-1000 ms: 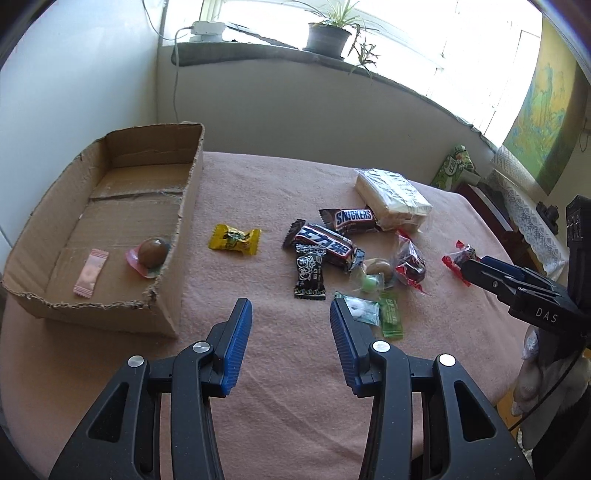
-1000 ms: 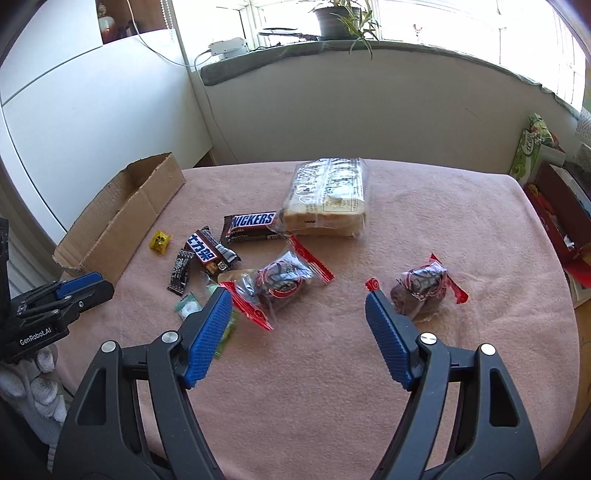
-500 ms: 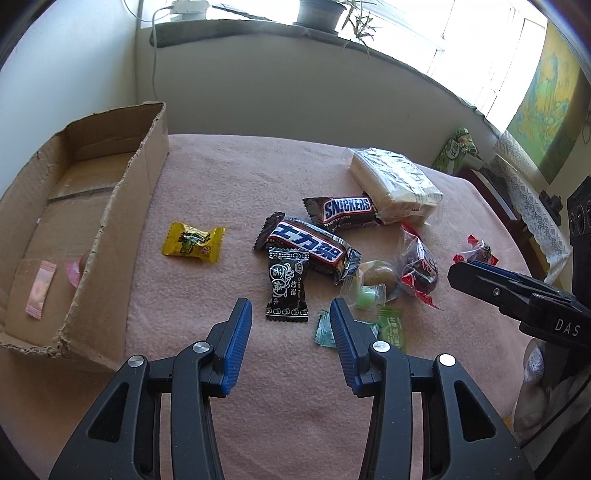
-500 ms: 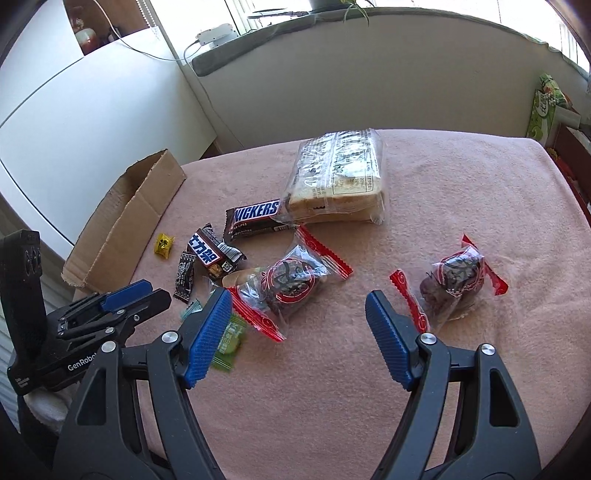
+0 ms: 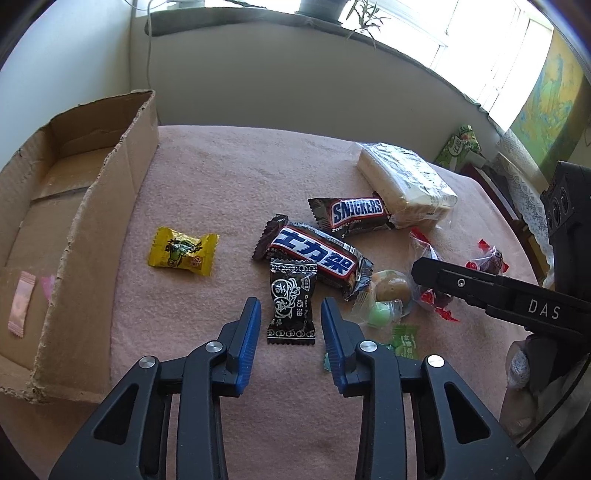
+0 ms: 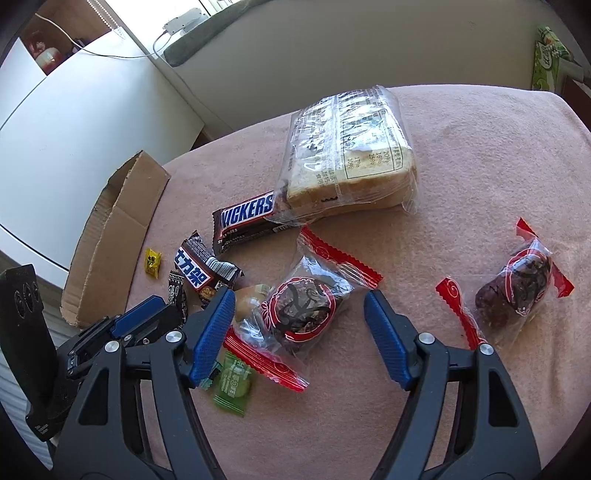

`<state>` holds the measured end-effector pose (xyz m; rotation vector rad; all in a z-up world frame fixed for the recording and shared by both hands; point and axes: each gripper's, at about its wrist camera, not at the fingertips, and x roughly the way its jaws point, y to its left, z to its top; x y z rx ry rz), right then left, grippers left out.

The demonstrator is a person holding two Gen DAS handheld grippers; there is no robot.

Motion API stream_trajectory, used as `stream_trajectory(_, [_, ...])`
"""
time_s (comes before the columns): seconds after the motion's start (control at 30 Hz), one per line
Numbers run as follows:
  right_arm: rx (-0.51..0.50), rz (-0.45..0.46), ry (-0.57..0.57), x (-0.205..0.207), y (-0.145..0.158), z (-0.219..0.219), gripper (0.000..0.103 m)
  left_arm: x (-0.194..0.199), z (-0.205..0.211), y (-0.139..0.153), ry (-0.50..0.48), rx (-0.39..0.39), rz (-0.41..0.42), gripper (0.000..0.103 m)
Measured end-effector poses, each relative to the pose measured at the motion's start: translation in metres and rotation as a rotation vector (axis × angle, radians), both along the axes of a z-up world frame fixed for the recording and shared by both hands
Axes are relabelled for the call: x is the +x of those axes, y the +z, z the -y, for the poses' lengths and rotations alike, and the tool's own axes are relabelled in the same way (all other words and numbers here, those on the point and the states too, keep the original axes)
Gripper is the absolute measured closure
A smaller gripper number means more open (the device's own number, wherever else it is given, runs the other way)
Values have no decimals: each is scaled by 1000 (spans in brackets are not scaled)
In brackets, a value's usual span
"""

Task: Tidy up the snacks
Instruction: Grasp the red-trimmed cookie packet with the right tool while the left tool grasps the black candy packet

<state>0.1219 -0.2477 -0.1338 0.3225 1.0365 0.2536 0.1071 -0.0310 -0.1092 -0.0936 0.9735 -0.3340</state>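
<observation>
My left gripper [image 5: 290, 317] is open, its fingers on either side of a small black candy packet [image 5: 292, 305] on the pink cloth. My right gripper [image 6: 299, 317] is open around a clear red-edged cake packet [image 6: 301, 310]. Beside them lie two Snickers bars [image 5: 349, 215] [image 5: 314, 256], a yellow candy [image 5: 182, 251], a round brown sweet [image 5: 393, 288], green sweets [image 5: 382, 315] and a bagged bread loaf [image 6: 351, 155]. A second red-edged cake [image 6: 513, 291] lies to the right. The cardboard box [image 5: 92, 236] at left holds a pink sachet [image 5: 22, 302].
The table's right edge drops off near a green packet [image 5: 460, 146] and a lace-covered stand. A wall and a windowsill with a potted plant [image 5: 321, 7] stand behind the table. The left gripper's body [image 6: 110, 332] sits close to my right gripper's left finger.
Both grippers moved forward and lower toward the snack pile. The left one now straddles the black candy packet; the right one now straddles the nearer cake packet. Both stayed open.
</observation>
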Motion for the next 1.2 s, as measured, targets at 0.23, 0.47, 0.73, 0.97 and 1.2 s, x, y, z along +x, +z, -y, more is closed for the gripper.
stream_trajectory(0.23, [-37, -4, 13, 7, -3, -3, 51, 2, 4, -4, -9, 13, -6, 81])
stream_trajectory(0.47, [-115, 26, 58, 2, -5, -13, 66, 2, 7, -4, -10, 27, 4, 81])
stream_trajectory(0.73, [-105, 39, 57, -3, -4, -7, 68, 0, 4, -1, -1, 19, 13, 81])
stream_trajectory(0.97, [-100, 62, 45, -12, 4, 2, 68, -6, -3, 10, 4, 8, 37, 81])
stream_trajectory(1.2, [-102, 101, 39, -18, 20, 0, 68, -13, -12, 23, 12, -4, 73, 81])
